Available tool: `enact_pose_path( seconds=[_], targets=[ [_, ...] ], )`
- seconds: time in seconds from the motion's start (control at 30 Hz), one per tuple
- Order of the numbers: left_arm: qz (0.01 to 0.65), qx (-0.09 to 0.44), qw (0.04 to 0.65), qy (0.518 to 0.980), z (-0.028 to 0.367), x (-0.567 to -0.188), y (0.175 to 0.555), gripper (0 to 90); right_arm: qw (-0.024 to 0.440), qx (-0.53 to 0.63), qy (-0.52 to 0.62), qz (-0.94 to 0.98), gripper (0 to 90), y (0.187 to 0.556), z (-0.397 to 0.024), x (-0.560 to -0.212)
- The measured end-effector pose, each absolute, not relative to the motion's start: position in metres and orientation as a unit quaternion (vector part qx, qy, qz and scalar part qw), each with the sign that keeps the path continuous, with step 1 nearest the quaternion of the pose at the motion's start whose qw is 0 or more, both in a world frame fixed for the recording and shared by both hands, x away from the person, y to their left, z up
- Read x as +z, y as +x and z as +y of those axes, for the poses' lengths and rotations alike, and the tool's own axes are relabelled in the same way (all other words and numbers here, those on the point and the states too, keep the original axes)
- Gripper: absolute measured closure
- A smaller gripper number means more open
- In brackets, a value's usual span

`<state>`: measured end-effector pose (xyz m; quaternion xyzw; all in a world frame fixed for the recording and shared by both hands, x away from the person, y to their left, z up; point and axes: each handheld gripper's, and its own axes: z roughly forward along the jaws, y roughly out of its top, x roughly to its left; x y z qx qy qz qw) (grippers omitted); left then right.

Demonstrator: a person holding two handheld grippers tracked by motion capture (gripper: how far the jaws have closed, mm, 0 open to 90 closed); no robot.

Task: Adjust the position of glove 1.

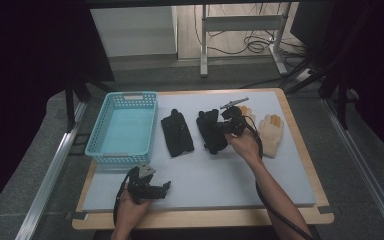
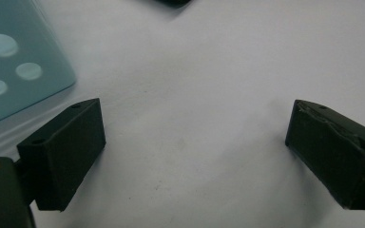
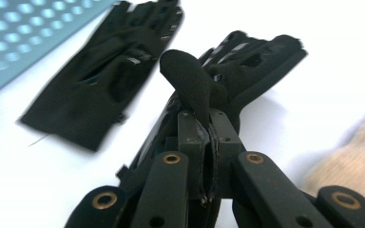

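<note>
Right hand-held gripper (image 3: 208, 142): clamped on thumb flap of black glove (image 3: 247, 71), stretching ahead of jaws.
Left hand-held gripper (image 2: 195, 152): wide, empty.
Handling: light, limp, droopy.
Grip: cuff, deeper bite.

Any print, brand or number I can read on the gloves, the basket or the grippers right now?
No readable text anywhere.
Black glove pinched in the right gripper: glossy strips, no letters.
Second black glove: shiny patches, blurred, no legible mark.
Beige gloves: plain.
Blue basket: pale patch on the far rim, too small to read.
Left gripper: bare black pads.
</note>
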<state>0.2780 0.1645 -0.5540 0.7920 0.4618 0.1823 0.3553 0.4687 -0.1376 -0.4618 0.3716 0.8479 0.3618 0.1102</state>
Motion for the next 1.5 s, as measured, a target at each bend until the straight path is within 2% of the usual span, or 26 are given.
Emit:
enact_pose_path(
  seconds=[0.27, 0.3, 0.47, 0.63, 0.8, 0.9, 1.0, 1.1, 1.27, 1.33, 1.37, 1.47, 1.5],
  targets=[
    [0.462, 0.182, 0.356, 0.791, 0.164, -0.554, 0.278, 6.3, 0.077, 0.394, 0.352, 0.845, 84.9, 0.423, -0.146, -0.451],
    [0.462, 0.182, 0.356, 0.792, 0.164, -0.554, 0.278, 6.3, 0.073, 0.4, 0.347, 0.845, 84.9, 0.408, -0.149, -0.449],
    [0.462, 0.183, 0.355, 0.792, 0.164, -0.554, 0.278, 6.3, 0.071, 0.399, 0.339, 0.849, 84.8, 0.384, -0.154, -0.451],
    [0.463, 0.182, 0.355, 0.791, 0.164, -0.554, 0.278, 6.3, 0.076, 0.383, 0.351, 0.851, 84.5, 0.364, -0.169, -0.476],
    [0.463, 0.182, 0.356, 0.791, 0.164, -0.554, 0.278, 6.3, 0.075, 0.371, 0.364, 0.851, 83.5, 0.361, -0.177, -0.498],
    [0.464, 0.182, 0.356, 0.791, 0.164, -0.554, 0.278, 6.2, 0.088, 0.348, 0.362, 0.86, 76.1, 0.357, -0.178, -0.511],
    [0.464, 0.182, 0.356, 0.791, 0.164, -0.554, 0.278, 6.2, 0.095, 0.347, 0.358, 0.862, 60.6, 0.354, -0.18, -0.511],
    [0.464, 0.182, 0.356, 0.791, 0.164, -0.554, 0.278, 6.2, 0.115, 0.349, 0.353, 0.861, 44.4, 0.351, -0.187, -0.495],
    [0.464, 0.182, 0.355, 0.791, 0.164, -0.554, 0.278, 6.2, 0.126, 0.342, 0.362, 0.858, 38.2, 0.354, -0.2, -0.489],
    [0.464, 0.182, 0.355, 0.791, 0.164, -0.554, 0.278, 6.3, 0.124, 0.335, 0.367, 0.859, 42.3, 0.358, -0.209, -0.492],
    [0.464, 0.182, 0.356, 0.791, 0.164, -0.554, 0.278, 6.3, 0.123, 0.33, 0.364, 0.862, 47.3, 0.359, -0.212, -0.495],
    [0.464, 0.182, 0.356, 0.791, 0.164, -0.554, 0.278, 6.2, 0.128, 0.314, 0.359, 0.87, 65.3, 0.357, -0.217, -0.504],
    [0.464, 0.182, 0.356, 0.791, 0.164, -0.554, 0.278, 6.2, 0.118, 0.312, 0.357, 0.873, 76.1, 0.357, -0.219, -0.51]
  ],
)
